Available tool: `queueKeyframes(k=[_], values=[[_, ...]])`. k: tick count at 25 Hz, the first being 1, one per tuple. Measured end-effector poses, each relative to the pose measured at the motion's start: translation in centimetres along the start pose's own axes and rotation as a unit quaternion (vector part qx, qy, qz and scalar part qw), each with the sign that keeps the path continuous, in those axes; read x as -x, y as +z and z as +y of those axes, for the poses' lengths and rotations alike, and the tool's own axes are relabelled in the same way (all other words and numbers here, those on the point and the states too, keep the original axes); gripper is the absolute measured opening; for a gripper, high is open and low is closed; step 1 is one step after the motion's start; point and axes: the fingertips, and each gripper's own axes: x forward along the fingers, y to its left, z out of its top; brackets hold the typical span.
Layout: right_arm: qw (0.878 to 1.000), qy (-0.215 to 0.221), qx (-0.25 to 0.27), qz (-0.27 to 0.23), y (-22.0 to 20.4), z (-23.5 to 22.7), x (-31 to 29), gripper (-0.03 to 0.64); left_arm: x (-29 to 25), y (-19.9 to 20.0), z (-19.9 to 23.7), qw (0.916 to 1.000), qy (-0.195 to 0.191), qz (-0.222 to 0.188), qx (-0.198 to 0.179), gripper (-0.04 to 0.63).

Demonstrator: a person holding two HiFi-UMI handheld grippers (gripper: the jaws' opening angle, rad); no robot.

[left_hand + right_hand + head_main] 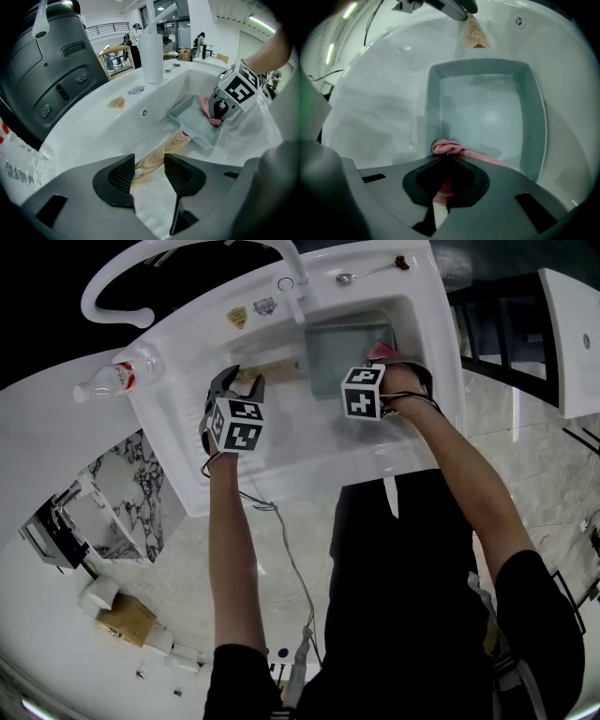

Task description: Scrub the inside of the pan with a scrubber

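A grey square pan (342, 354) lies in the white sink (309, 460), its wooden handle (277, 368) pointing left. My right gripper (384, 354) is shut on a pink mesh scrubber (450, 149) and presses it against the pan's (487, 108) near inner edge. In the left gripper view the scrubber (206, 105) rests at the pan's (197, 124) far side. My left gripper (149, 171) is open, its jaws astride the end of the handle (161, 150), with a sliver of white sink showing beside the right pad.
A white curved faucet (141, 268) rises behind the sink. A plastic bottle (117, 376) lies on the left ledge, and a spoon (361, 276) on the back ledge. Two stickers (251, 311) sit near the faucet base. People stand far off in the room.
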Motion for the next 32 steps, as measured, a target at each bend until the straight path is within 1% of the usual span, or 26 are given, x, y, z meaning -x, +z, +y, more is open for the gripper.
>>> queueKeyframes(k=[3, 6, 8, 12, 16, 18, 20, 24, 28, 30, 32], values=[[0.998, 0.003, -0.006, -0.055, 2.1, 0.2, 0.5, 0.025, 0.0, 0.0, 0.0, 1.0, 0.0, 0.0, 0.0, 0.199], [0.993, 0.0, -0.016, -0.118, 4.8, 0.2, 1.2, 0.025, 0.1, 0.0, -0.1, 1.0, 0.002, 0.0, 0.0, 0.199], [0.988, -0.003, -0.017, -0.154, 6.4, 0.0, 1.5, 0.025, 0.0, 0.0, -0.1, 1.0, 0.003, 0.0, 0.0, 0.199], [0.976, -0.023, -0.001, -0.217, 9.4, -0.2, 2.2, 0.025, 0.0, 0.0, -0.1, 1.0, 0.005, 0.0, -0.002, 0.199], [0.962, -0.033, -0.027, -0.27, 11.4, -0.6, 2.8, 0.025, 0.1, 0.0, -0.1, 1.0, 0.005, 0.002, -0.002, 0.199], [0.958, -0.045, -0.026, -0.283, 11.8, -0.9, 2.9, 0.025, 0.0, 0.0, -0.1, 1.0, 0.005, 0.002, -0.003, 0.199], [0.954, -0.069, -0.025, -0.291, 12.1, -1.4, 3.0, 0.025, 0.0, 0.1, -0.1, 1.0, 0.006, 0.001, -0.005, 0.199], [0.941, -0.151, -0.04, -0.301, 12.1, -3.9, 3.6, 0.025, 0.1, 0.0, -0.1, 1.0, 0.006, 0.0, -0.007, 0.199], [0.929, -0.225, -0.049, -0.289, 11.9, -6.6, 4.2, 0.025, 0.0, 0.1, -0.1, 0.9999, 0.005, 0.002, -0.009, 0.199], [0.922, -0.256, -0.059, -0.284, 11.7, -8.0, 4.5, 0.025, 0.0, 0.1, -0.1, 0.9999, 0.006, 0.003, -0.009, 0.199], [0.916, -0.278, -0.068, -0.28, 11.5, -9.1, 4.8, 0.025, 0.0, 0.0, -0.1, 0.9999, 0.006, 0.005, -0.008, 0.199]])
